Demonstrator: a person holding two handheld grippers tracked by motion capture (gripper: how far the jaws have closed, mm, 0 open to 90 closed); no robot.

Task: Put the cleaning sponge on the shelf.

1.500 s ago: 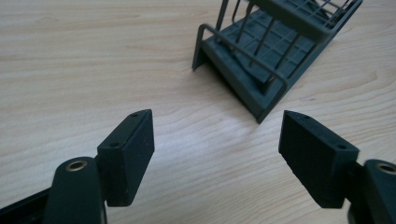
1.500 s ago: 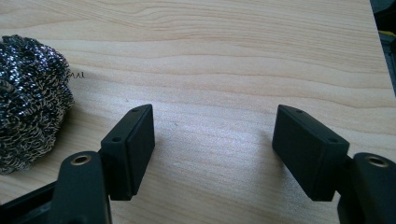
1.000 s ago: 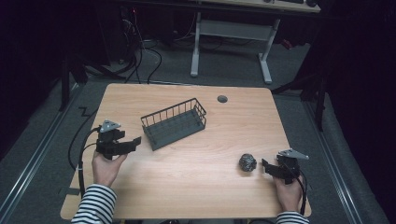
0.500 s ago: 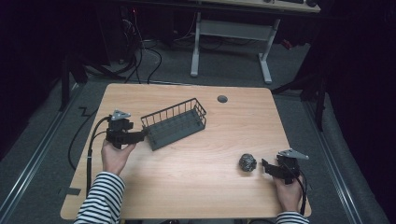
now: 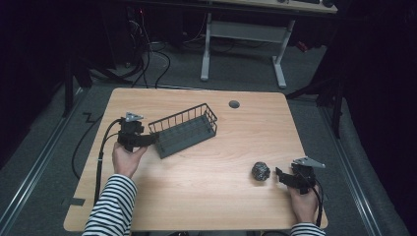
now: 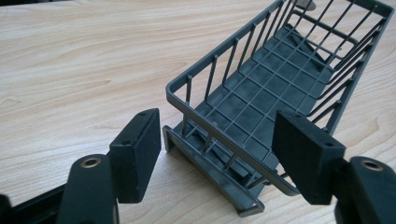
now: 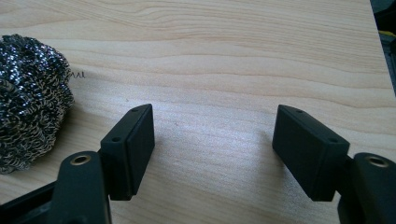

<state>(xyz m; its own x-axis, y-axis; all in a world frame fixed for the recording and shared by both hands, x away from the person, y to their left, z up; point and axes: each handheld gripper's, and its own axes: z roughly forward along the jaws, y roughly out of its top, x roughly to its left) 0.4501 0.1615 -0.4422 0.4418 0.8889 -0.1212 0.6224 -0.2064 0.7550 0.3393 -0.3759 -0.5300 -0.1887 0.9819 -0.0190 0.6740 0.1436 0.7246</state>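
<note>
My left gripper's (image 5: 147,140) jaws stand wide apart and hold nothing; from the high view I see them at the near short end of the dark grey wire basket (image 5: 184,130), which lies at a slant on the left half of the wooden table (image 5: 206,196). My right gripper (image 5: 281,175) is spread open too, empty, near the table's right front corner, with the steel wool scourer (image 5: 260,171) just beside its tips. A small round grommet (image 5: 234,104) sits near the far edge. Between basket and scourer I have a broad bare stretch of tabletop, and more toward the front edge. My striped sleeve (image 5: 110,209) comes in at the lower left. Beyond the far edge stand the white legs of another desk (image 5: 243,34), with cables on the floor.

In the left gripper view, my left gripper (image 6: 217,149) brackets the basket's (image 6: 261,93) short end: the rim corner and the low handle bar lie between the pads. The left pad (image 6: 137,149) is just beside the bar; I cannot tell whether it touches. The right pad (image 6: 306,154) stands outside the long side wall, in front of the rim. Bare wood lies to the left of the basket.

In the right gripper view, my right gripper (image 7: 212,149) points over bare table (image 7: 233,56), with clear grain between the pads. The scourer (image 7: 30,98) sits outside the left pad (image 7: 130,144), apart from it, cut by the frame's left edge. The table's right edge shows at the upper right corner.
</note>
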